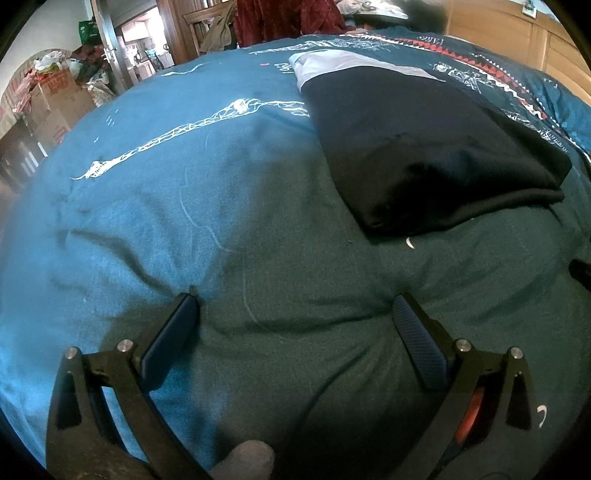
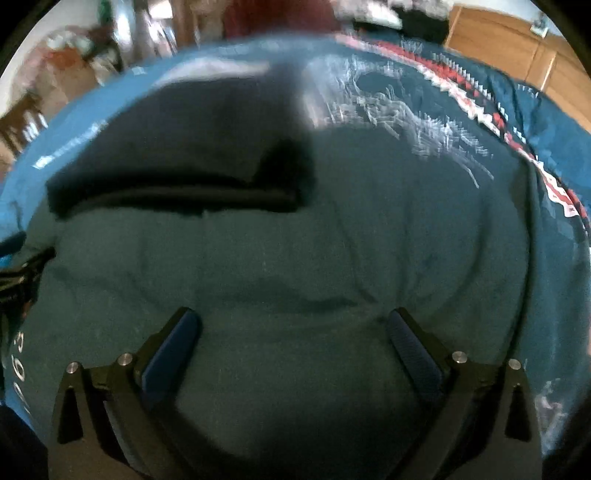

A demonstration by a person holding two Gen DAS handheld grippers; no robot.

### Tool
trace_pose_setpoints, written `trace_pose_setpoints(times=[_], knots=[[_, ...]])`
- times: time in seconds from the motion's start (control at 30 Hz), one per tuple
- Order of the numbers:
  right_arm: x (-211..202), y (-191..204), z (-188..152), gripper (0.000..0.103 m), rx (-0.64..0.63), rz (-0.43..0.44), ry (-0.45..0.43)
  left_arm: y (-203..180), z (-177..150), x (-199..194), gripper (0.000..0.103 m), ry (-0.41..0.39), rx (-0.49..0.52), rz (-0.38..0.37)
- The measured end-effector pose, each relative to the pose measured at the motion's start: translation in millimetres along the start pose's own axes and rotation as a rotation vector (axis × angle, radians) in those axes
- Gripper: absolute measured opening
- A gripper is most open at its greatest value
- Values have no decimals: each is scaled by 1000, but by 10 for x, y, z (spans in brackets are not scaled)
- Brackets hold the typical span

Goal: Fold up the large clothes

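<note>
A dark navy garment [image 1: 424,147] with a pale blue part at its far end lies folded on the teal bed cover [image 1: 166,221], to the upper right in the left wrist view. My left gripper [image 1: 295,306] is open over bare cover, well short of the garment's near edge. In the blurred right wrist view the same garment [image 2: 177,147] sits upper left. There my right gripper [image 2: 293,321] stands open above the cover, nothing between its fingers. A dark piece of the right gripper [image 1: 581,271] shows at the right edge of the left wrist view.
The cover carries white line prints [image 1: 177,136] and a red-and-white patterned band [image 2: 498,118] on its far right. Cardboard boxes [image 1: 51,103] and clutter stand beyond the bed's left side by a doorway. Wooden cabinets [image 2: 517,51] line the far right. A dark red cloth [image 1: 284,18] hangs behind the bed.
</note>
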State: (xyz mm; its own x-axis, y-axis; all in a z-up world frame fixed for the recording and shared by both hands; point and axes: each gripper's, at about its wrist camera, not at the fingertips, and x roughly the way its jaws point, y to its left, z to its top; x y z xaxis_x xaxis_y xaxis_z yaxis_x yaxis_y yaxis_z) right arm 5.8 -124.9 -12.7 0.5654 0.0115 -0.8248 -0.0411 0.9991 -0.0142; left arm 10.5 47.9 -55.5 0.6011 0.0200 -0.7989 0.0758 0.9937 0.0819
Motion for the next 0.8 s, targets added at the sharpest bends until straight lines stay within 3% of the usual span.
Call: trace_pose_setpoints(times=[0.8], knots=[[64, -2, 60, 103, -19, 8, -4, -49, 11, -6, 103, -1, 3, 16]])
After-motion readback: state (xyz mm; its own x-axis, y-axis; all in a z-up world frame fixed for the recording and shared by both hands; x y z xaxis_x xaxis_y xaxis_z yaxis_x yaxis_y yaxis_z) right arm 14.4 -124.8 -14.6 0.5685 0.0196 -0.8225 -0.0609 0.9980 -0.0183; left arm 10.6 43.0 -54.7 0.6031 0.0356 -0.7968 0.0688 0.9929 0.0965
